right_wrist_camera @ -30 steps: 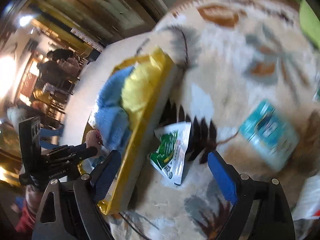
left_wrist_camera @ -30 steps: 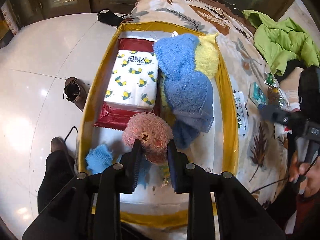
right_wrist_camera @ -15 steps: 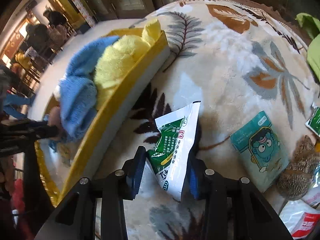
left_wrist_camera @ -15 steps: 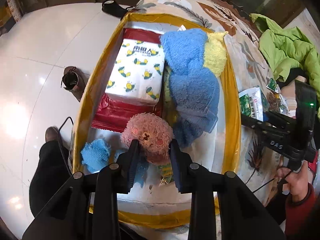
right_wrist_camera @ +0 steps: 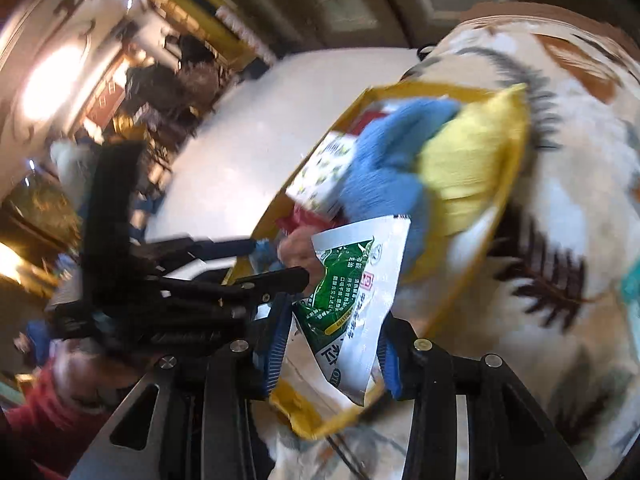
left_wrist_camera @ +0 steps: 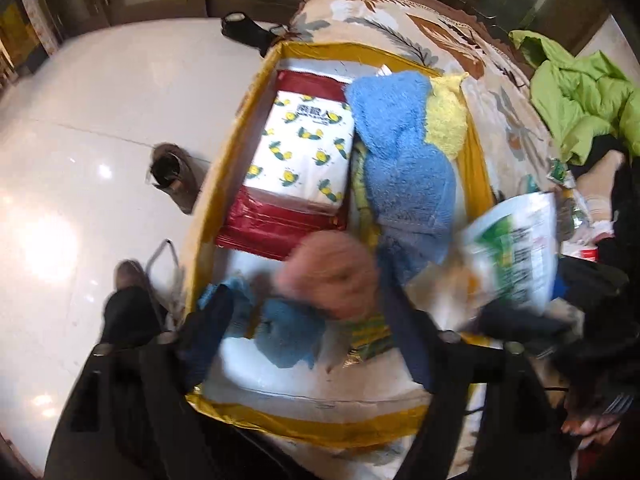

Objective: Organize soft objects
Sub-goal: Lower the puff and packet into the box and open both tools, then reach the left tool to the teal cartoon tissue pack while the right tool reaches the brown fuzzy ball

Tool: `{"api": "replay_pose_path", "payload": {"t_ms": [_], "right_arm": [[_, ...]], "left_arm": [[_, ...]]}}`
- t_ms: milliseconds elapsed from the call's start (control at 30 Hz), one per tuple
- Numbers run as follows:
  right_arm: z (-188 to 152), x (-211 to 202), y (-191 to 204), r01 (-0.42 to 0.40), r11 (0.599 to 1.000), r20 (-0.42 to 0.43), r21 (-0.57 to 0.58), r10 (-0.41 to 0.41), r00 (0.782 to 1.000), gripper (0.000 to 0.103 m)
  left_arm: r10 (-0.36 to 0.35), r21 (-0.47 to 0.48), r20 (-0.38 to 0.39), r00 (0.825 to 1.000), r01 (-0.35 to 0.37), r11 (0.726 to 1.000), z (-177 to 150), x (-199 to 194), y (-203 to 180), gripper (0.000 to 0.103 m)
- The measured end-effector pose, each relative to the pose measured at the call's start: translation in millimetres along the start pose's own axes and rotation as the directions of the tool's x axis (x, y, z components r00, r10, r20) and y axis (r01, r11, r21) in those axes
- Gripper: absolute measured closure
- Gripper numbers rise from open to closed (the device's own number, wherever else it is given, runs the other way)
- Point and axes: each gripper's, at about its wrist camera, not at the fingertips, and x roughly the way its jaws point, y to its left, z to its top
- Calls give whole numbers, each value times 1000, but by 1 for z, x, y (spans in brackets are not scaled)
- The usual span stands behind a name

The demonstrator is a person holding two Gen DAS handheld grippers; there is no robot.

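Note:
An open yellow box (left_wrist_camera: 476, 160) rests on the floral blanket. It holds a lemon-print tissue pack (left_wrist_camera: 304, 152), a red packet (left_wrist_camera: 276, 224), a blue towel (left_wrist_camera: 400, 152), a yellow cloth (left_wrist_camera: 446, 120) and a small blue cloth (left_wrist_camera: 288, 332). The pink plush (left_wrist_camera: 332, 272) lies blurred in the near end, between the spread fingers of my open left gripper (left_wrist_camera: 304, 320). My right gripper (right_wrist_camera: 334, 344) is shut on a green-and-white packet (right_wrist_camera: 352, 300) and holds it over the box's near right corner, where the packet (left_wrist_camera: 516, 248) shows beside the towel.
A green jacket (left_wrist_camera: 580, 92) is heaped at the blanket's far right. A brown shoe (left_wrist_camera: 176, 176) stands on the white tile floor left of the box. A person's foot (left_wrist_camera: 128, 280) is closer in. A teal packet (right_wrist_camera: 630, 284) lies on the blanket.
My left gripper has spread its fingers and let go of the pink plush. The right gripper shut on the green-and-white packet, lifted it off the blanket and carried it over the box.

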Motion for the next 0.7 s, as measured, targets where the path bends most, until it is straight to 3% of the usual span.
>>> {"api": "replay_pose_path", "payload": {"t_ms": [33, 100, 133, 333, 633, 700], "right_arm": [[0, 9, 2, 23, 1000, -18, -3, -23, 1000, 57], [-4, 12, 0, 57, 998, -36, 4, -57, 998, 39], [-5, 10, 1, 48, 999, -22, 4, -47, 999, 37], [-21, -54, -26, -20, 994, 170, 104, 2, 986, 7], [-68, -136, -87, 171, 945, 221, 277, -236, 946, 7], [-75, -149, -103, 168, 936, 238, 310, -248, 939, 6]], "left_arm": [[11, 6, 3, 1000, -12, 1000, -1, -1, 0, 25], [15, -2, 2, 1000, -15, 1000, -2, -2, 1, 24], [19, -5, 7, 1000, -19, 1000, -3, -4, 3, 24], [-3, -1, 65, 998, 3, 1000, -6, -18, -10, 24], [-50, 171, 97, 994, 33, 985, -7, -22, -89, 24], [-48, 203, 99, 994, 27, 979, -7, -20, -103, 24]]}}
